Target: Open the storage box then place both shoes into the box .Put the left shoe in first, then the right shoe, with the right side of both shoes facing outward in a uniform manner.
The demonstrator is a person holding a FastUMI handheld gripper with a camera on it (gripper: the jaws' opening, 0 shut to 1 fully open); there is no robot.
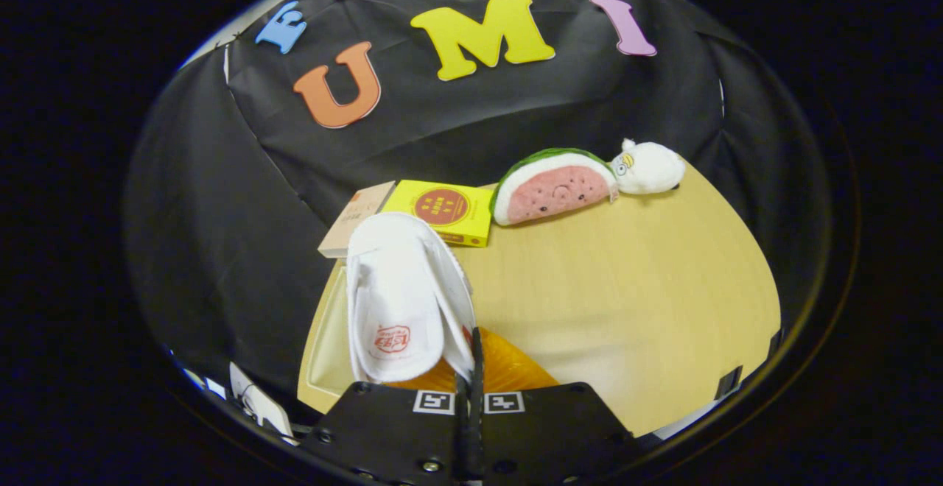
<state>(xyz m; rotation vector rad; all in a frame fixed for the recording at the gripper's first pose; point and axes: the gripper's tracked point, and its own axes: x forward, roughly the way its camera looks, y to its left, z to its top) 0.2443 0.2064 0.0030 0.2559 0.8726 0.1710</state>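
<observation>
Your claw (475,368) has its fingers pressed together with no gap showing, and you cannot tell whether the edge of the white slippers (401,294) is pinched between them. The fingers and slippers cover most of the orange storage box (508,372); only a ribbed patch shows. The slippers also hide the near corner of the yellow box (446,210). The print on the tan box (357,217) is too small to make out.
</observation>
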